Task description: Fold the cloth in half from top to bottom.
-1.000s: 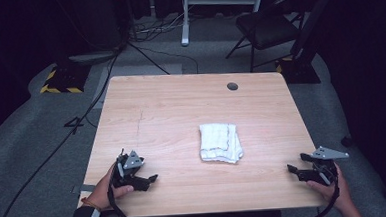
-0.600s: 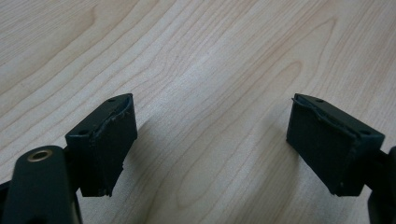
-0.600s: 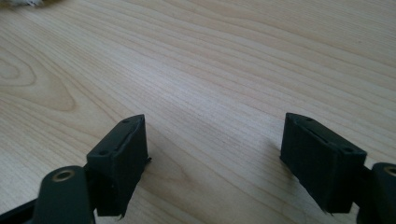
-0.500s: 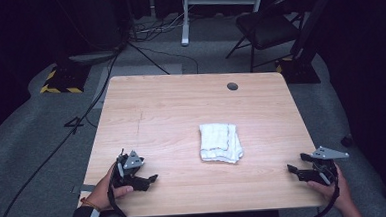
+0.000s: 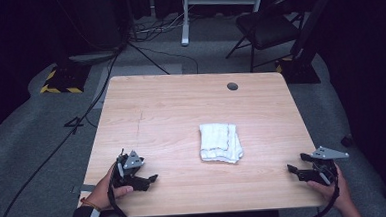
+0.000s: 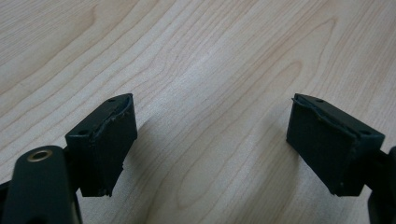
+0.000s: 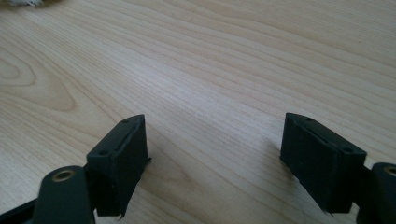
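Nothing moved: folded white towel (image 5: 220,142) (slightly rumpled) lies on table (image 5: 171,104)

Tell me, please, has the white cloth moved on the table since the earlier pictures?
No. The white cloth lies in the same spot below the table's round hole, apart from both grippers.

White folded towel (image 5: 220,142) — terry cloth, squarish, lying flat, its layered edges toward the right, right of the wooden table's (image 5: 171,109) centre, well apart from both grippers
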`<state>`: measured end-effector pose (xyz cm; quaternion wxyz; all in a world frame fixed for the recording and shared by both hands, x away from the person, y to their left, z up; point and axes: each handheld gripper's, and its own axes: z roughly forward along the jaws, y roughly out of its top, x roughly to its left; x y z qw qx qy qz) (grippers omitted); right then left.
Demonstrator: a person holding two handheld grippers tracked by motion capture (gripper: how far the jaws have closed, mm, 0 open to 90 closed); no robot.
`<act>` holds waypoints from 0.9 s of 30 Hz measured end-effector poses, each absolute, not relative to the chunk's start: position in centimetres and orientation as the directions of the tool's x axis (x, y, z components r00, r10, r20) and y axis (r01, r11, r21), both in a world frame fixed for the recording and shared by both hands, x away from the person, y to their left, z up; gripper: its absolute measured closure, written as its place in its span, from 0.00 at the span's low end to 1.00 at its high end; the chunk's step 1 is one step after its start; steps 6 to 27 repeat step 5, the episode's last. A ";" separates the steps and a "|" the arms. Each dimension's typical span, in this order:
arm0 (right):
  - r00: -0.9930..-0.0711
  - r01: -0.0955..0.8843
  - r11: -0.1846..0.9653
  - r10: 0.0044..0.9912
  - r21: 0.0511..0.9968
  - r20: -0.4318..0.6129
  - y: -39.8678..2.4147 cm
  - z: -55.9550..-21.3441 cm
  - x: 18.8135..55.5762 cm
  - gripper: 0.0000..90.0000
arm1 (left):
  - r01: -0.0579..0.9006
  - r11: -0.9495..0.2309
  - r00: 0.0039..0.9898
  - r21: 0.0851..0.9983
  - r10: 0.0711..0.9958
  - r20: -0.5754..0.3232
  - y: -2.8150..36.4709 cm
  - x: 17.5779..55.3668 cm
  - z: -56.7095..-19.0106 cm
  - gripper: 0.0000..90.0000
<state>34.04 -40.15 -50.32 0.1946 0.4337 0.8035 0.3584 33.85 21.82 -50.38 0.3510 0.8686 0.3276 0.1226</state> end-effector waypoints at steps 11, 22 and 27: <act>-0.547 0.558 0.366 0.837 0.745 -0.001 -40.1 -50.3 34.0 0.26 | 0.481 -0.541 0.757 0.689 0.653 -0.016 21.8 33.9 -50.4 0.18; -0.547 0.558 0.366 0.837 0.745 -0.001 -40.1 -50.3 34.0 0.26 | 0.481 -0.541 0.757 0.689 0.653 -0.016 21.8 33.9 -50.4 0.18; -0.547 0.558 0.366 0.837 0.745 -0.001 -40.1 -50.3 34.0 0.26 | 0.481 -0.541 0.757 0.689 0.653 -0.016 21.8 33.9 -50.4 0.18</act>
